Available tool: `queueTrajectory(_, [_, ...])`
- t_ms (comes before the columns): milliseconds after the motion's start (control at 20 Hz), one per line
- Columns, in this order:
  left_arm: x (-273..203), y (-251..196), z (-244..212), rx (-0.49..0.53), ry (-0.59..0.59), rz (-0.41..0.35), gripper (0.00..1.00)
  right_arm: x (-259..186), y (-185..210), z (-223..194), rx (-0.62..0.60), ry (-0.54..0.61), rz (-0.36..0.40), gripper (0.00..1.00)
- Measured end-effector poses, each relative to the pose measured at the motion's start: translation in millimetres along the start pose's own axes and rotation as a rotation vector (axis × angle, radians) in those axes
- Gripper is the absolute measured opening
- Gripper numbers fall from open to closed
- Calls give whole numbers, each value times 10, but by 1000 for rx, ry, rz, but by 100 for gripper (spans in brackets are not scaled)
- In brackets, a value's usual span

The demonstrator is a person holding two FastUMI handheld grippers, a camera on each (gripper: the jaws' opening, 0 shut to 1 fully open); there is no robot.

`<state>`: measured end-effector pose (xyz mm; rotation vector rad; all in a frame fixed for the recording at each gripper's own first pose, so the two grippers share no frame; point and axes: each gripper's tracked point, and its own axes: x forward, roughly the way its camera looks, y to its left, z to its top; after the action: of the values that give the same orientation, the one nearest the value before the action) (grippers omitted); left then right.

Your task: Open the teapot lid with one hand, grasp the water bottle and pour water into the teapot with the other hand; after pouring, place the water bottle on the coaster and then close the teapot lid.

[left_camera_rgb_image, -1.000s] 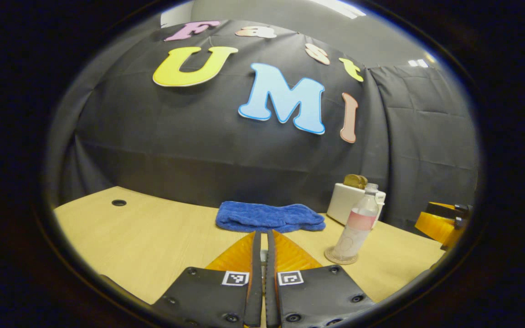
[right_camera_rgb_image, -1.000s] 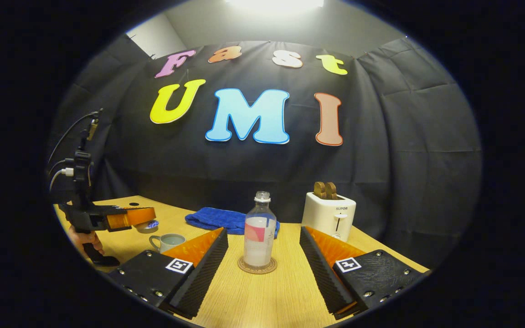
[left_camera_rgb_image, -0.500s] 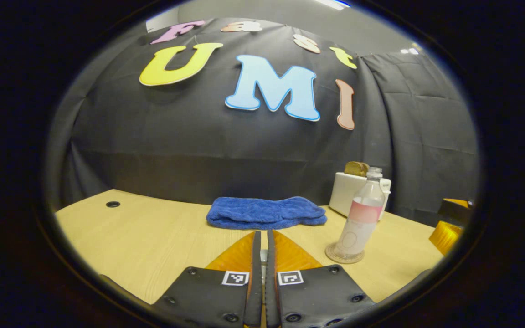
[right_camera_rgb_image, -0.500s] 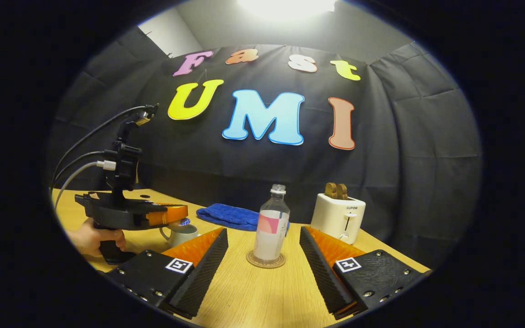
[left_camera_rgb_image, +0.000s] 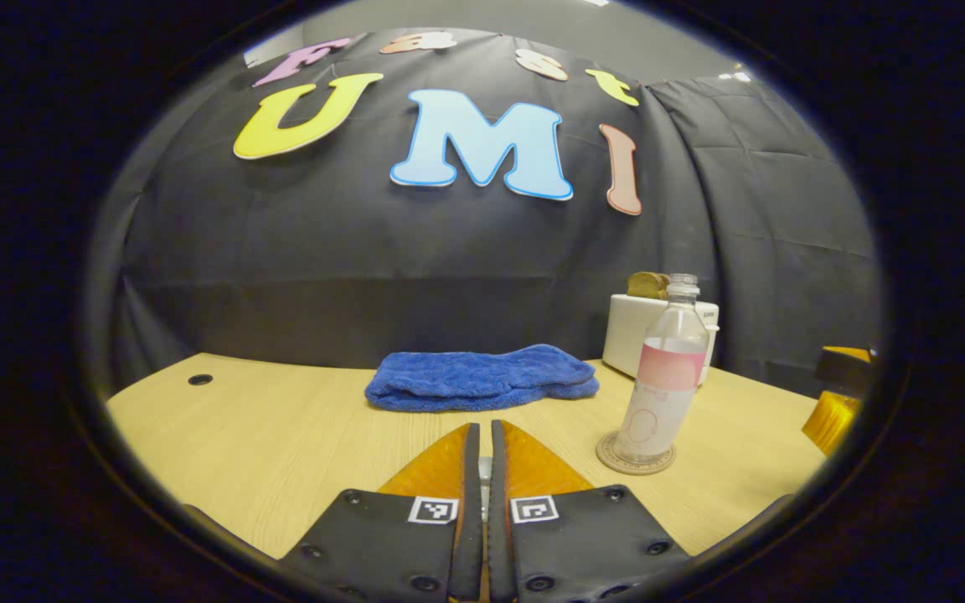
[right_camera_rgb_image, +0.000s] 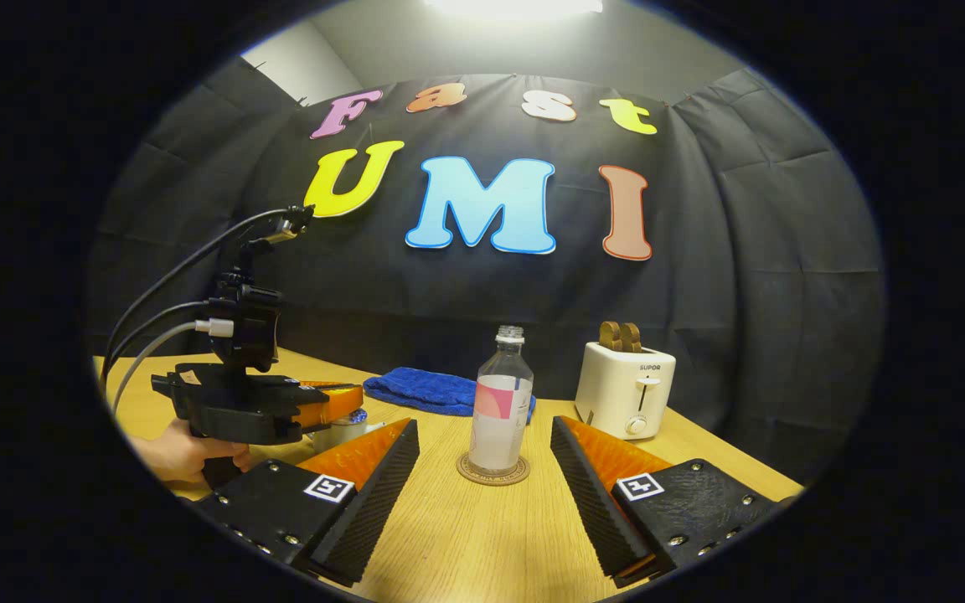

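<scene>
A clear water bottle (right_camera_rgb_image: pixel 501 410) with a pink label and no cap stands upright on a round coaster (right_camera_rgb_image: pixel 492 471). My right gripper (right_camera_rgb_image: pixel 482 431) is open, its fingers wide apart and short of the bottle. At the left, a hand (right_camera_rgb_image: pixel 177 448) holds my left gripper (right_camera_rgb_image: pixel 350 402) just over the small pale teapot (right_camera_rgb_image: pixel 340 434). The lid's blue knob (right_camera_rgb_image: pixel 355 416) shows right under its tips. In the left gripper view, the left gripper (left_camera_rgb_image: pixel 481 429) has its fingers pressed together. The bottle (left_camera_rgb_image: pixel 665 377) and coaster (left_camera_rgb_image: pixel 635 459) stand to their right.
A folded blue towel (left_camera_rgb_image: pixel 482 378) lies at the back of the wooden table (right_camera_rgb_image: pixel 466 536). A white toaster (right_camera_rgb_image: pixel 626 389) with bread in it stands behind the bottle. A cable hole (left_camera_rgb_image: pixel 199 379) sits at the table's far left.
The left gripper has moved right with the lid, from beside the teapot to just above it, and has come lower. The right gripper has stayed open facing the bottle.
</scene>
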<state>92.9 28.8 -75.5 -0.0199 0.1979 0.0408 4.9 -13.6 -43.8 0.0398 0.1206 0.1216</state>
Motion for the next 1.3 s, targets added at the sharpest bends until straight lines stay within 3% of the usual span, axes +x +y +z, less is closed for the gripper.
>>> queueTrajectory(250, [-13, -9, -10, -11, 4, 12, 10, 21, -2, -40, -3, 7, -3, 98])
queueTrajectory(550, [-96, -19, 27, 16, -17, 25, 19, 62, -28, -133, -25, 22, -17, 98])
queueTrajectory(750, [-250, -52, 86, 22, -42, 19, 17, 69, -13, -125, -30, 6, -17, 98])
queueTrajectory(1150, [-760, -112, 181, 53, -87, 43, 17, 12, -78, -121, -62, -8, -59, 98])
queueTrajectory(1300, [-1036, -170, 171, 69, -94, 40, 20, -190, 37, -173, -45, 6, -32, 98])
